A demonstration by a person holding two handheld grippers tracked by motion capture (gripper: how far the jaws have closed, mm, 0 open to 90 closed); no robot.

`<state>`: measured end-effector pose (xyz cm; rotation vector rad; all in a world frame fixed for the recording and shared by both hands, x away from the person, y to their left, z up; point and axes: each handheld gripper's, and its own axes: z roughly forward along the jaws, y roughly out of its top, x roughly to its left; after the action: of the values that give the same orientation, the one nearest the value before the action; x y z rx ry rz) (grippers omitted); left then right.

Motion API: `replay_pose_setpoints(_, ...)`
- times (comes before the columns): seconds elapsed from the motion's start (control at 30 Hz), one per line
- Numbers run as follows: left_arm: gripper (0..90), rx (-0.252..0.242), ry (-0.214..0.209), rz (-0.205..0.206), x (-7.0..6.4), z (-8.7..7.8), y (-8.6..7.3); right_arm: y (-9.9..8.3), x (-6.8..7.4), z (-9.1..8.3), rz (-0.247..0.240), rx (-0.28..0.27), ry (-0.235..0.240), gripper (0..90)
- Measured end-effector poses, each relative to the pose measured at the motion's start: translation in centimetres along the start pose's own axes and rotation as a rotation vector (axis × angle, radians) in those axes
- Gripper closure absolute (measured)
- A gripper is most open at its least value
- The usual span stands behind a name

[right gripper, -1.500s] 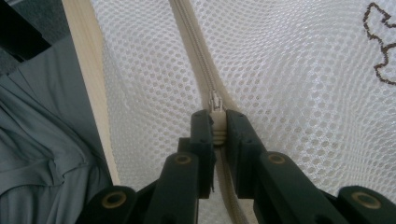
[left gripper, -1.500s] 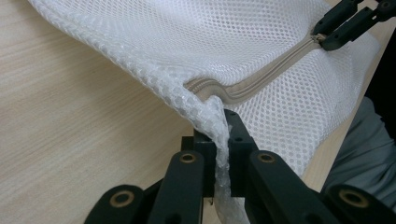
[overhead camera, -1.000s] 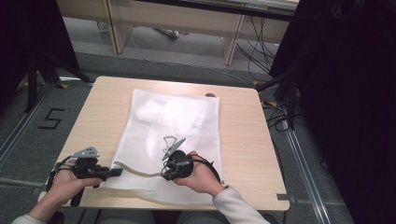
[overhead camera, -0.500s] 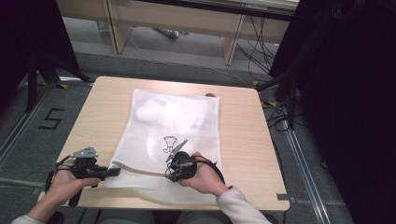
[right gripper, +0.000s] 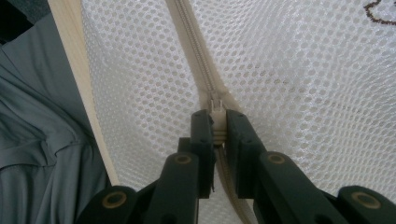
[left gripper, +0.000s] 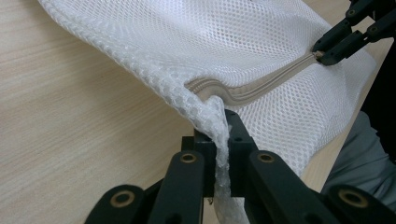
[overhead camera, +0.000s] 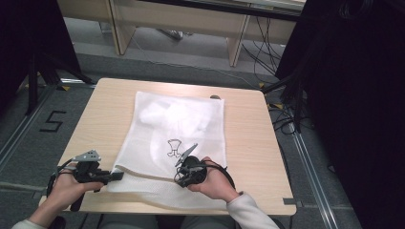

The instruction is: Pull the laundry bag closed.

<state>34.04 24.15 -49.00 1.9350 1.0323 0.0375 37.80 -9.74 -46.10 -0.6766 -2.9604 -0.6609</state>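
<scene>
Table (overhead camera: 110, 112); close-up: pinched zipper pull (right gripper: 216, 106)

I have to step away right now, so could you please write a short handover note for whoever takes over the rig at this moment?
Left gripper: jaws shut on the near left corner of the white mesh laundry bag, by the zipper's end.
Right gripper: jaws shut on the zipper pull, partway along the zipper.
The bag lies flat on the wooden table, its zipper edge towards the person, something white inside.
Done: both grips are set, the bag's edge held taut.
Left: slide the pull along the rest of the track, probably while the left keeps the corner, then release both.
</scene>
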Motion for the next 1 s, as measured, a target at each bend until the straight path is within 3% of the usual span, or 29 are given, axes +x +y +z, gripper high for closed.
replay_pose_setpoints(0.33, 86.1, 0.007, 0.001, 0.006, 0.0, 0.1, 0.0, 0.3, 0.3, 0.0, 0.008, 0.000, -0.023, 82.5)
replay_pose_setpoints(0.5, 86.1, -0.009, 0.004, 0.001, -0.1, 0.2, -0.1, 1.2, 0.9, 0.0, -0.088, 0.059, -0.033, 82.4)
replay_pose_setpoints(0.6, 86.1, 0.008, 0.000, 0.002, 0.0, 0.1, 0.0, 1.3, 0.8, -0.3, -0.091, 0.065, -0.052, 82.4)
replay_pose_setpoints(0.7, 86.1, 0.010, 0.003, -0.002, 0.1, 0.0, 0.0, 1.1, 0.4, -0.6, -0.071, 0.080, -0.020, 82.5)
replay_pose_setpoints(0.77, 86.1, 0.009, -0.003, -0.005, 0.1, 0.0, 0.0, 0.8, 0.2, -0.8, -0.056, 0.069, -0.037, 82.5)
replay_pose_setpoints(0.87, 86.1, 0.007, -0.017, -0.004, 0.0, 0.1, 0.0, 0.4, 0.0, -0.9, -0.027, 0.068, -0.009, 82.6)
replay_pose_setpoints(1.0, 86.1, 0.011, -0.026, -0.006, -0.1, 0.2, 0.0, 0.3, -0.1, -1.0, -0.029, 0.074, -0.020, 82.5)
